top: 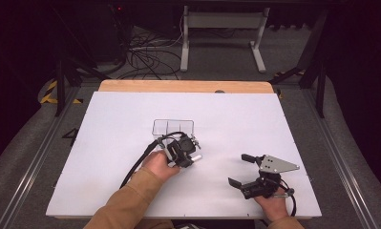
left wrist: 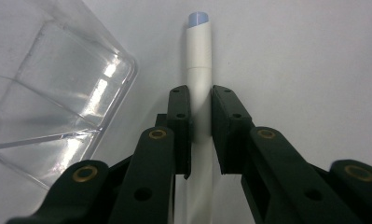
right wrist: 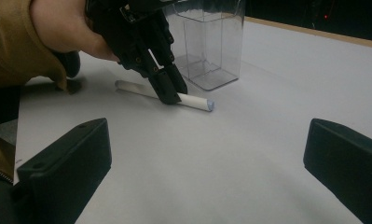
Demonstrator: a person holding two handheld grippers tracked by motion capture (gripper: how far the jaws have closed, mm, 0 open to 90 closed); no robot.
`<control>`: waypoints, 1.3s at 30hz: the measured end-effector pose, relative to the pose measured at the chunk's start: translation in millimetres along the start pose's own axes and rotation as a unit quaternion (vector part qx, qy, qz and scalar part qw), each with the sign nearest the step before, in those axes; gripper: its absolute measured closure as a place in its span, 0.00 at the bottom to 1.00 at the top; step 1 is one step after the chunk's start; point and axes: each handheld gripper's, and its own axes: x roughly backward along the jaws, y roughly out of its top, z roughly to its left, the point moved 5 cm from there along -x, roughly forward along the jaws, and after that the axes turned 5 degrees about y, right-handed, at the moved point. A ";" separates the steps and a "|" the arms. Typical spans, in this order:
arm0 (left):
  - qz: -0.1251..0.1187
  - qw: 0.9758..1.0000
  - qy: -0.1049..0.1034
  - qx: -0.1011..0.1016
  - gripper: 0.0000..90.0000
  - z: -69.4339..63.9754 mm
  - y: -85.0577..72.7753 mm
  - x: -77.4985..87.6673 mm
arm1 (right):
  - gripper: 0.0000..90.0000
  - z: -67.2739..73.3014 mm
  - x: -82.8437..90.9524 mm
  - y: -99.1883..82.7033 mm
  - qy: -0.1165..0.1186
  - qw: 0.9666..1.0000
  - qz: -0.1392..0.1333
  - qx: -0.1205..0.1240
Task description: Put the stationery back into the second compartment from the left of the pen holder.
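We see the work at its early stage: the white marker (left wrist: 198,79) lies flat on the white table sheet (top: 111,143), and the left gripper (left wrist: 200,116) has its jaws down on either side of the barrel, pressed against it or very nearly so. We judge that the grasp is made or just being made, while the lift has not begun, since in the right gripper view the white marker (right wrist: 193,102) rests on the sheet with its pale blue cap toward the right of the frame.

The clear plastic organizer box (top: 173,128) stands upright just above the left gripper (top: 192,153) in the high view, near the centre of the frame, and its compartments look empty as far as we can tell. In the left gripper view its corner fills the upper left, just beside the marker but apart from it.

The right gripper (top: 240,169) sits in the lower right of the high view, jaws spread wide and holding nothing, well apart from the marker.

What is left, in our judgement: raise the marker, turn it upright, and drop it into a compartment of the box.
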 end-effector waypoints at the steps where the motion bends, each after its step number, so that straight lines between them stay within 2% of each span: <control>1: -0.002 1.000 0.001 0.002 0.88 0.0 0.1 0.9 | 0.02 0.0 0.0 0.0 0.000 1.000 0.000 0.000; 4: -0.012 1.000 -0.001 0.004 0.88 0.0 0.9 5.8 | 0.02 0.2 0.0 0.0 0.000 1.000 0.001 -0.001; 9: -0.044 0.999 -0.007 0.006 0.88 -1.6 3.8 20.8 | 0.02 -0.1 0.0 -0.1 -0.001 1.000 0.000 0.000; 15: -0.095 0.995 -0.011 0.014 0.88 -2.7 6.7 39.3 | 0.02 -0.2 0.0 -0.1 -0.001 1.000 0.000 0.000; 19: -0.139 0.990 -0.013 0.021 0.88 -2.1 8.3 53.0 | 0.02 0.0 0.0 0.0 0.000 1.000 0.000 0.000; 25: -0.187 0.982 -0.011 0.027 0.88 -0.4 8.7 67.9 | 0.02 0.0 0.0 -0.1 0.000 1.000 0.000 0.000; 31: -0.244 0.969 -0.002 0.035 0.88 1.0 8.8 83.3 | 0.02 -0.2 -0.2 -0.1 0.000 1.000 0.000 0.001; 34: -0.271 0.962 -0.009 0.038 0.88 2.6 8.4 90.2 | 0.02 0.4 -0.2 0.0 0.001 1.000 0.000 -0.003; 36: -0.282 0.959 -0.002 0.039 0.88 3.6 7.8 93.2 | 0.02 0.2 -0.4 -0.2 0.000 1.000 0.001 -0.001; 39: -0.304 0.952 0.003 0.043 0.88 4.6 7.5 98.2 | 0.02 0.3 -0.2 -0.2 0.000 1.000 0.001 -0.001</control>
